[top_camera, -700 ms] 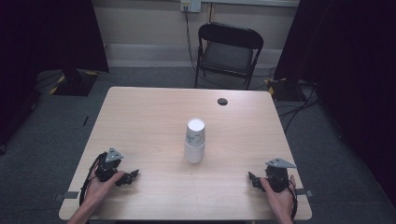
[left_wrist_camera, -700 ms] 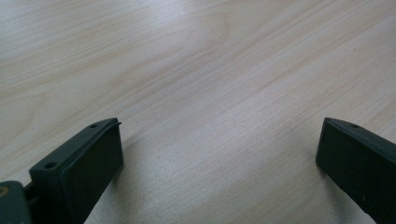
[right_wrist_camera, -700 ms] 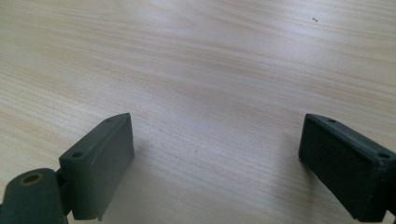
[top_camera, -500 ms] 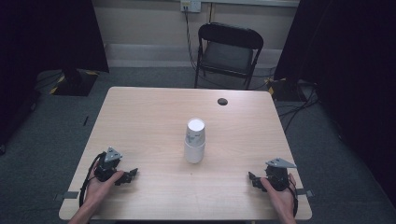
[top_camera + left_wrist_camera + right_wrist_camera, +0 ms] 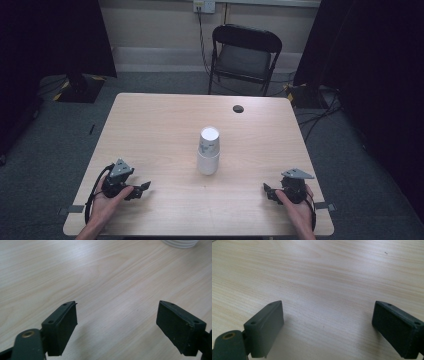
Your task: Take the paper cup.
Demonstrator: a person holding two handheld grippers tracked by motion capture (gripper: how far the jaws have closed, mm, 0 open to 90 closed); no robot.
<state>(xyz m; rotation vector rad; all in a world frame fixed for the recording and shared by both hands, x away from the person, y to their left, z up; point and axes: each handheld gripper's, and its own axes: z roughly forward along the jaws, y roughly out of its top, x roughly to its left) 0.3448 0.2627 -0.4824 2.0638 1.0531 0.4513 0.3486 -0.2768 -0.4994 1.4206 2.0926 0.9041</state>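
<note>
I've got both tongs resting low on the worktop [image 5: 165, 125], near its front edge. My left tongs [image 5: 141, 189] sit at the front left, jaws pointing inward across the wood toward the middle. From the left gripper view the left tongs stand wide apart, bare wood grain between the pads and nothing gripped. My right tongs [image 5: 268, 192] are at the front right, aimed inward the other way, and the right gripper view gives me the same story: jaws spread wide, only worktop in the gap.

The white cup stack [image 5: 208, 150] stands in the middle of the worktop, well apart from both tongs and roughly between them. Its long axis runs straight up, and I'm looking at a round white top facing the ceiling; it looks like one cup upside down over another, though from up here I can't be sure of that. In the left gripper view the ribbed white base of the cup stack [image 5: 180, 243] peeks in at the top right edge, off to the side of where the jaws point.

Farther back, a small dark disc [image 5: 238, 108] lies near the far edge of the worktop. A black folding chair [image 5: 245, 55] stands behind it.
</note>
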